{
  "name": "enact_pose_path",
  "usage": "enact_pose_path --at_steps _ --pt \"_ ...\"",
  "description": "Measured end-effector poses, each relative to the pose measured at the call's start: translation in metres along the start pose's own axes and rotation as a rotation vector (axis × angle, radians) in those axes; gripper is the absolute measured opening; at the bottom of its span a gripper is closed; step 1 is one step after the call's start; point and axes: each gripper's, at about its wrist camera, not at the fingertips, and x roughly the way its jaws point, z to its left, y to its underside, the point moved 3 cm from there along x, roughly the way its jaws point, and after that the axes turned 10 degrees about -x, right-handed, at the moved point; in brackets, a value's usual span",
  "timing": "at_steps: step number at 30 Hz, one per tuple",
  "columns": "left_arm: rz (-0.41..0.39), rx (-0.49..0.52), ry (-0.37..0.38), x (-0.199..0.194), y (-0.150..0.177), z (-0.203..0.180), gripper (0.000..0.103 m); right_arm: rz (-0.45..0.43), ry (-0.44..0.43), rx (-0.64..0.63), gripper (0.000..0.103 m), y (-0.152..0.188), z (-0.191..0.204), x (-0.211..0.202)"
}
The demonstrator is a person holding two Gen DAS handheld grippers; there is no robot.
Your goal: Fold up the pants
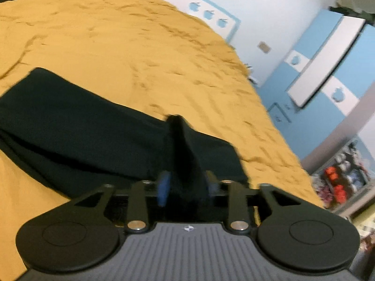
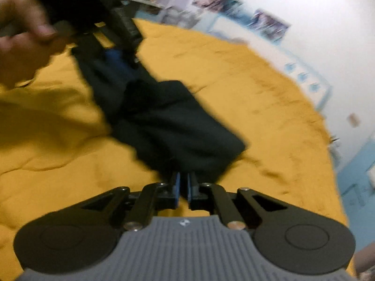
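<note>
Pants in both hand-held grippers

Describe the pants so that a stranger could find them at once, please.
A yellow bedspread covers the whole bed. On it lie the pants, a long dark strip of cloth, pinched by the left gripper and the right gripper. Nothing else on the bedspread is dark.

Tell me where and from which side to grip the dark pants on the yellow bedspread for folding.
Probably the pants edge at each end, coming in low along the bedspread. The cloth lies flat, so only edges pinch. The left gripper and right gripper already clamp bunched cloth that way.
</note>
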Motion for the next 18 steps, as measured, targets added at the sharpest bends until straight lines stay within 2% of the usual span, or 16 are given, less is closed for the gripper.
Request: enact_pose_path --at_steps 1,2,4,7,11,14,17,18 --pt "-0.009 0.010 0.003 -0.002 0.003 -0.005 0.050 0.009 0.006 -0.025 0.023 0.001 0.002 0.003" --pt "-0.024 0.023 0.000 -0.004 0.004 -0.008 0.050 0.015 -0.005 -0.043 0.026 0.002 0.004 0.008" --pt "-0.062 0.038 -0.004 -0.010 0.004 -0.013 0.050 0.040 -0.026 -0.053 0.026 0.003 0.007 0.022" --pt "-0.047 0.018 -0.001 -0.012 0.001 -0.012 0.050 0.071 -0.018 -0.084 0.001 0.003 0.016 0.037" --pt "0.013 0.016 0.002 -0.006 0.009 -0.008 0.053 0.008 -0.027 -0.116 0.000 0.001 0.025 0.010" --pt "0.086 0.013 0.003 0.009 0.024 -0.010 0.053 0.032 -0.058 -0.169 0.000 0.010 0.032 0.013" --pt "0.168 0.002 0.016 0.024 0.040 -0.016 0.053 0.024 -0.083 -0.160 0.000 0.008 0.028 0.006" --pt "0.185 0.004 0.019 0.028 0.046 -0.019 0.053 0.022 -0.116 -0.170 0.001 0.008 0.026 0.003"
